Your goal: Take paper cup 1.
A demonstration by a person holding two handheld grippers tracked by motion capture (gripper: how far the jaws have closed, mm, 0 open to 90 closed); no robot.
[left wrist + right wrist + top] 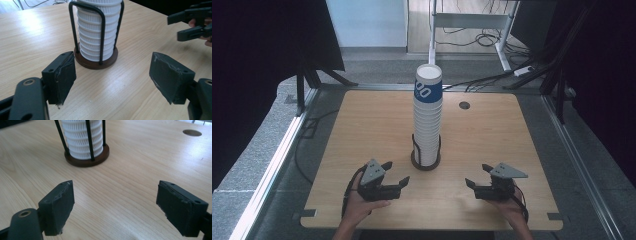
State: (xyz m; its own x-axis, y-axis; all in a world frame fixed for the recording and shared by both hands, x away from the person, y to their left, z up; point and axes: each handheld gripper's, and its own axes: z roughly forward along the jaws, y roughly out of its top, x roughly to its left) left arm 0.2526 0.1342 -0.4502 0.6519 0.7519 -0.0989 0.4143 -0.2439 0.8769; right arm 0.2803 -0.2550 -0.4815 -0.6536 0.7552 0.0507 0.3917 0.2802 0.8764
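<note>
We see a tall stack of white paper cups [428, 117] standing upright near the middle of the wooden table [362, 130]. The top cup carries a blue band with white lettering, and its open mouth faces up. The ribbed rims of the lower cups [96, 32] sit tightly nested. The stack rests in a holder [425, 161] with a round dark brown base [87, 160] and thin black wire uprights [102, 37] that hug its lower part.
</note>
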